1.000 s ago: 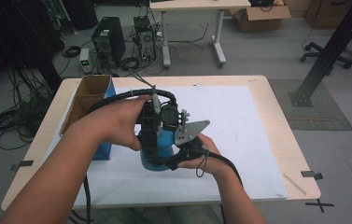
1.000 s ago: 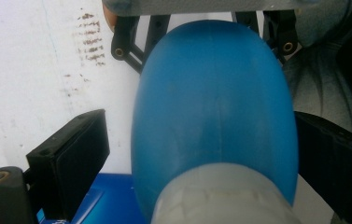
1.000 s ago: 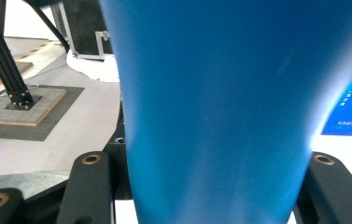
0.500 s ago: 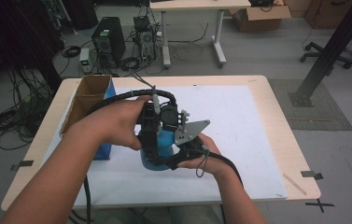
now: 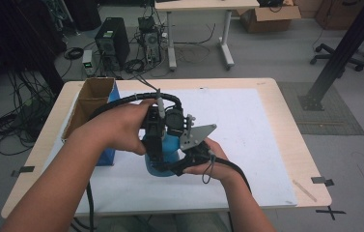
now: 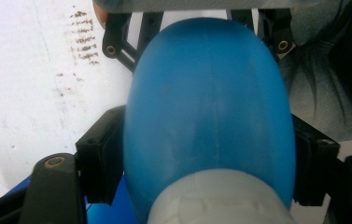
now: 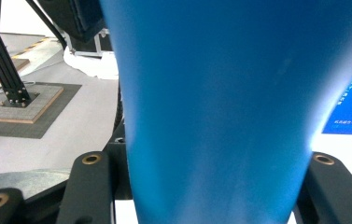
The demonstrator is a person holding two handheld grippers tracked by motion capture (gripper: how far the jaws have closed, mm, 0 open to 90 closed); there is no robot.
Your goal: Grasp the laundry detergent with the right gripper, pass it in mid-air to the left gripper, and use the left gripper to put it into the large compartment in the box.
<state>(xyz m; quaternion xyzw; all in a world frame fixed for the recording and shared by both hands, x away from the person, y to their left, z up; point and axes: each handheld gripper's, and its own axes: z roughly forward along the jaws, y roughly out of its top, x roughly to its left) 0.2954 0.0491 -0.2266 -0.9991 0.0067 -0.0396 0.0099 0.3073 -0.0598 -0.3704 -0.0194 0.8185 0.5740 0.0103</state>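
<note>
A blue bottle (image 5: 171, 146) with a pale cap (image 6: 220, 200) stands on the white mat, held between both hands. My left gripper (image 5: 158, 153) comes down on it from above. Its jaws have just been closing with the bottle (image 6: 208, 107) between them, and the black pads (image 6: 100, 163) now touch the bottle's two sides. My right gripper (image 5: 169, 167) reaches in level from the right and is shut on the lower body of the bottle (image 7: 220, 93), which stands between its jaws.
An open cardboard box (image 5: 89, 102) with a blue side stands at the table's left, close behind the left hand. The white mat (image 5: 247, 125) covers most of the wooden table (image 5: 293, 116). Tape strips lie near the front corners.
</note>
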